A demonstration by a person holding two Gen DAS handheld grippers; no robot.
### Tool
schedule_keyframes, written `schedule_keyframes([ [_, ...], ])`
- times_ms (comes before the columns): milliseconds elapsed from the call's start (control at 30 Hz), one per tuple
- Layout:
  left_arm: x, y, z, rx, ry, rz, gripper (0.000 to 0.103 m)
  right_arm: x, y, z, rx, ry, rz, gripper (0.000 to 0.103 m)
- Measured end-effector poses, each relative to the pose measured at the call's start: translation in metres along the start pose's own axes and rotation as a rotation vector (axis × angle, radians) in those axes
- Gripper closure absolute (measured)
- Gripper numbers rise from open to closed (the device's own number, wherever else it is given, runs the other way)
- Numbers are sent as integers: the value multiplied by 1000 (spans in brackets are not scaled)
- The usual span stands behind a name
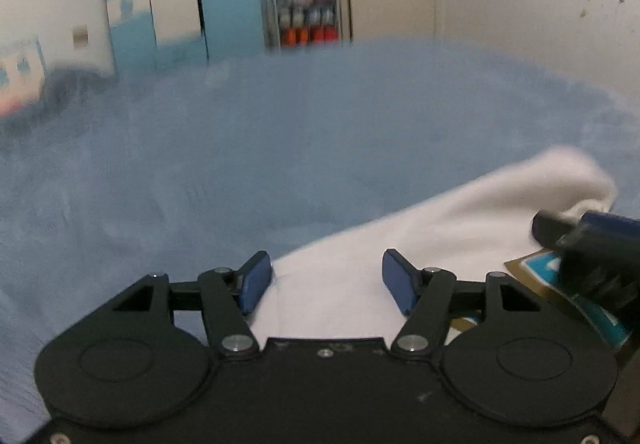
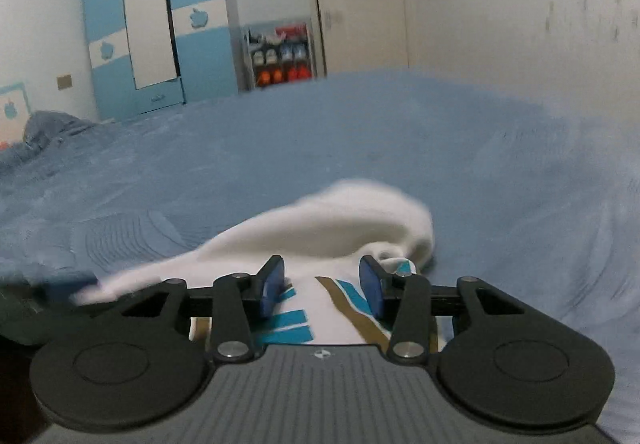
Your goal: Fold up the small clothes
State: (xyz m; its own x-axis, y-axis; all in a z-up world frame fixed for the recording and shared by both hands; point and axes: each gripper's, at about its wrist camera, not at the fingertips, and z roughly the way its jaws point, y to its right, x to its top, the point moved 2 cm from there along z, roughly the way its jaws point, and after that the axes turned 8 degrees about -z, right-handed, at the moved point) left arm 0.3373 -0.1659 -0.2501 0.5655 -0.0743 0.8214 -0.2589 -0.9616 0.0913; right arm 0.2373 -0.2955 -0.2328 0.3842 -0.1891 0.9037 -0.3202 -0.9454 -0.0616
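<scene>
Left wrist view first: the left gripper (image 1: 327,280), black-framed with blue padded fingers, is held wide open and nothing is gripped. A small white soft-knit garment with teal and gold printed stripes (image 1: 420,240) is spread on the fuzzy blue bed blanket (image 1: 280,148), and its near-left edge is seen lying between and beneath the spread fingers. At the far right the right gripper (image 1: 592,240) is glimpsed over the printed area; its grasp cannot be judged from here. Motion blur is noted across the frame.

Right wrist view now: the right gripper (image 2: 322,286) is also seen parted, fairly wide, with the printed chest of the garment (image 2: 332,228) lying under the gap and no cloth pinched. Beyond the fingers a rounded hump of the white fabric is raised above the blanket (image 2: 480,164), soft and limp. A blue and white wardrobe (image 2: 152,32) is seen behind.

The step in hand is judged to be a grasp for a fold. It would be done well if one layer edge were pinched by each gripper at matching points, and the plush blanket pile were kept out of the pads. The knit looks floppy, so sagging should be expected when lifted.
</scene>
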Motion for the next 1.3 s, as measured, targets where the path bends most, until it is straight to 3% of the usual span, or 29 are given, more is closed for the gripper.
schedule_keyframes([
  [100, 7, -10, 4, -38, -25, -86, 37, 1, -3, 8, 2, -25, -3, 50],
  [233, 29, -14, -32, 17, -46, -15, 39, 22, -6, -24, 17, -55, -56, 45],
  [300, 39, -23, -54, 40, -78, 40, 39, 36, -3, -54, 43, -112, -92, 20],
  [333, 45, -24, -70, 49, -95, 60, 39, 41, -2, -66, 46, -178, -113, 17],
  [400, 53, -31, -103, 71, -151, 83, 39, 48, -1, -88, 14, -293, -138, 17],
  [567, 37, -53, -185, -10, -263, 25, 39, 42, -10, -154, -69, -319, -253, 12],
  [633, 27, -50, -202, 19, -278, 52, 39, 34, -20, -175, -113, -331, -318, 12],
  [733, 3, -38, -231, 82, -318, 142, 39, 23, -25, -198, -106, -333, -328, 12],
  [800, -8, -45, -238, 69, -329, 131, 38, 15, -25, -209, -73, -353, -290, 12],
  [967, -26, -61, -247, -30, -372, -27, 38, -1, -20, -217, -38, -388, -207, 12],
  [1300, -38, -56, -244, -47, -368, -15, 38, -6, -33, -219, -47, -403, -222, 12],
])
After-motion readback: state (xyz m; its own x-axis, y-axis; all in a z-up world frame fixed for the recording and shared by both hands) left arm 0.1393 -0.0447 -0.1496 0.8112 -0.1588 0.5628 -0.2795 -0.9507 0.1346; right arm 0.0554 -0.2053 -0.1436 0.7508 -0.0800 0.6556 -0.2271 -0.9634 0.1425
